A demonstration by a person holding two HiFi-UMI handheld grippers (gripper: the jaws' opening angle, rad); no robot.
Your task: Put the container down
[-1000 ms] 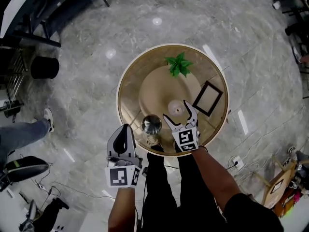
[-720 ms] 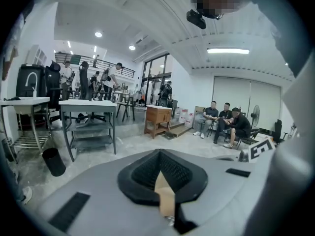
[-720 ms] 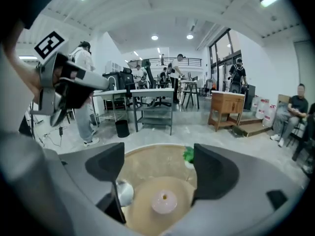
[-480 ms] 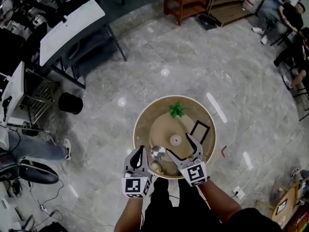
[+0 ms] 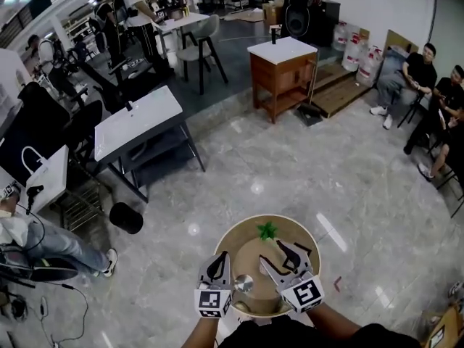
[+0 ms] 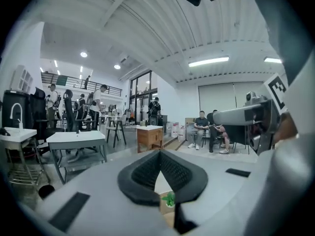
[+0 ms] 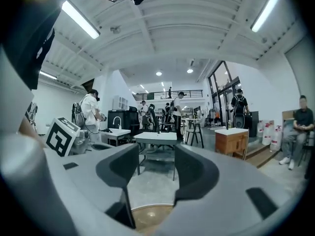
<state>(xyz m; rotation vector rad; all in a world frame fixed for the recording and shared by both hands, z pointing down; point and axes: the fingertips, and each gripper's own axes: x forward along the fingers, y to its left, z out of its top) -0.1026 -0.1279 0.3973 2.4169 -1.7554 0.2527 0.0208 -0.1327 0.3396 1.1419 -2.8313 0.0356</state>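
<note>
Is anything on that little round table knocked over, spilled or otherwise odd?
Nothing stands out. The green plant stands upright on the round table, and the shiny container sits near its front edge with no spill showing. From this far away, small damage could not be told.

We look over a glossy grey marbled floor (image 5: 304, 172). On it stands a wooden cabinet with a white top (image 5: 281, 71). Left of the cabinet sits a white-topped grey desk (image 5: 141, 125), and nearer us than the cabinet, a round tan table (image 5: 230, 239). Right of the cabinet, people (image 5: 409, 78) sit by a white wall (image 5: 377, 6). Overhead, strip lights (image 7: 78, 19) cross a ribbed white ceiling (image 7: 172, 23).
</note>
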